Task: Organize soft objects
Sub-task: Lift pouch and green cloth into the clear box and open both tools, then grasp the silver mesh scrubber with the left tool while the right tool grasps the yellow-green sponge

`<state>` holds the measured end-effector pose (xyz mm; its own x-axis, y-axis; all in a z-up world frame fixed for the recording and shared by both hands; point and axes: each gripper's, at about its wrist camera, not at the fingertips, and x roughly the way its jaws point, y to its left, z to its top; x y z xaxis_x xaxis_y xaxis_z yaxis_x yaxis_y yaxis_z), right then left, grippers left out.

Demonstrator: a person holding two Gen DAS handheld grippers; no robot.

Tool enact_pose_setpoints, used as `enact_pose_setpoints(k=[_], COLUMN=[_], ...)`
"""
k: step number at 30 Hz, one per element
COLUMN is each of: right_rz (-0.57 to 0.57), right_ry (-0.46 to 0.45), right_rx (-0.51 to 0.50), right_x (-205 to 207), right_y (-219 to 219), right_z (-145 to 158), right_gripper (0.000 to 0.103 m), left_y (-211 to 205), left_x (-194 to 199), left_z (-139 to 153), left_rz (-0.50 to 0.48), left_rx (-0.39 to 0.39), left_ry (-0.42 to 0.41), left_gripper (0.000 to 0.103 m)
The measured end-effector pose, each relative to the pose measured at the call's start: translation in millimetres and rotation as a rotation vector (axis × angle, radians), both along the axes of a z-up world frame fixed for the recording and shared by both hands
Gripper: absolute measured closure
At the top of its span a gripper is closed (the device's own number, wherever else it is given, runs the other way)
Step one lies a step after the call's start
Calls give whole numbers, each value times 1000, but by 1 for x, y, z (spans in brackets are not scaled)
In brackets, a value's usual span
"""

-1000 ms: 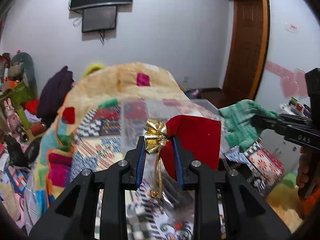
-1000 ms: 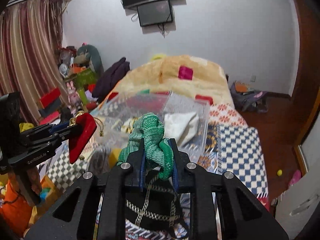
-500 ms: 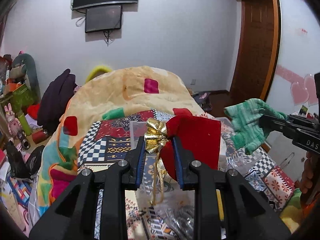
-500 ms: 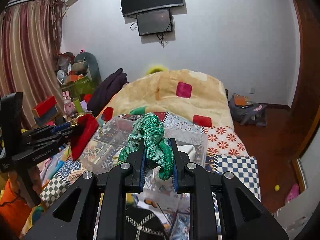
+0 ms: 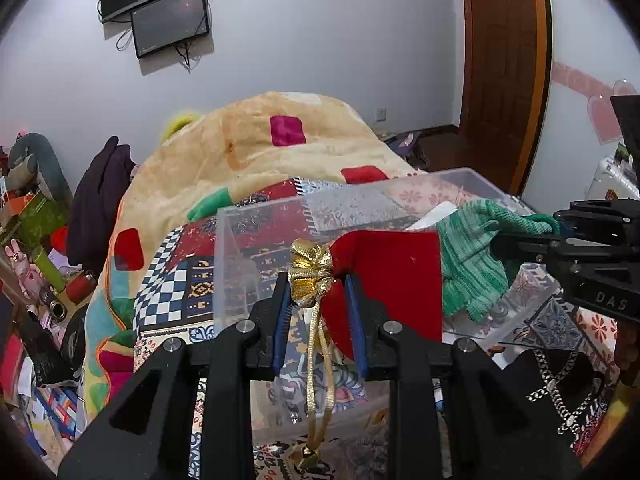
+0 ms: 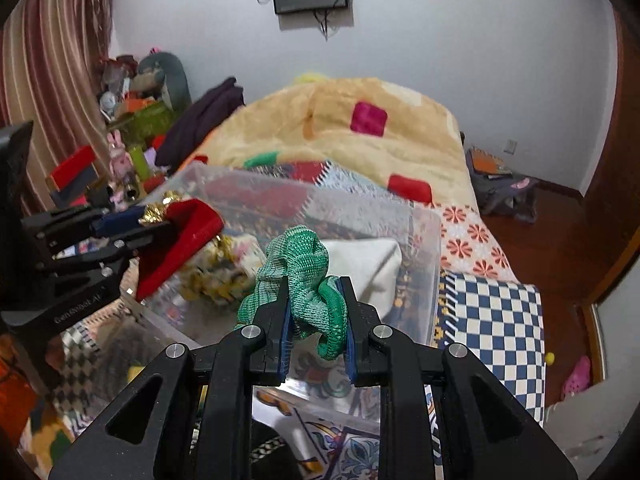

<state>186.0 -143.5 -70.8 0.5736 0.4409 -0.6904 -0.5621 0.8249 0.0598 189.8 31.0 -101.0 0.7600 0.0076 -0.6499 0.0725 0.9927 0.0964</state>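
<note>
My left gripper (image 5: 318, 292) is shut on a red velvet pouch (image 5: 396, 268) with a gold ribbon tie, held above the clear plastic bin (image 5: 256, 216). The pouch (image 6: 180, 240) also shows at the left of the right wrist view. My right gripper (image 6: 316, 312) is shut on a green knitted cloth (image 6: 304, 272), also held over the bin (image 6: 420, 248). The cloth (image 5: 476, 256) hangs right of the pouch in the left wrist view. A white cloth (image 6: 368, 264) and a gold-patterned item (image 6: 216, 272) lie inside the bin.
The bin stands on a bed with a patchwork cover (image 6: 492, 320) and a piled yellow blanket (image 5: 256, 148). A black bag with a chain (image 5: 560, 384) lies by the bin. Cluttered toys and boxes (image 6: 132, 136) stand at the left; a door (image 5: 504, 60) at the right.
Both grippers dipped towards the bin after rising, still holding their items. The bin now looms closer and the green cloth sits nearer the red pouch.
</note>
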Motion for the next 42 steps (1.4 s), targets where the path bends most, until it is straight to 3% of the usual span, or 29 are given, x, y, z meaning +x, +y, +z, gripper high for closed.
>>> enact_pose_setpoints(k=[4, 10, 15, 21, 27, 34, 42], right_rz=[-4, -6, -27, -38, -15, 39, 111], right_ry=[13, 16, 6, -35, -82, -104, -62], right_rx=[-39, -65, -46, -16, 34, 52, 43], right_x=[3, 3, 3, -8, -29, -56, -76], right_y=[1, 1, -4, -8, -12, -5, 12], right_z=[-8, -10, -4, 11, 31, 38, 19], right_gripper=[84, 79, 51, 32, 23, 20, 20], left_y=[-4, -1, 1, 4, 5, 3, 11], left_x=[5, 8, 2, -12, -44, -76, -93], left_z=[-7, -8, -3, 12, 31, 35, -3], left_rz=[-6, 3, 8, 20, 27, 20, 35], left_rx=[17, -18, -30, -66, -86, -94, -154], left_ry=[25, 47, 42, 20, -33, -42, 68], left_gripper=[76, 75, 71, 65, 47, 40, 39])
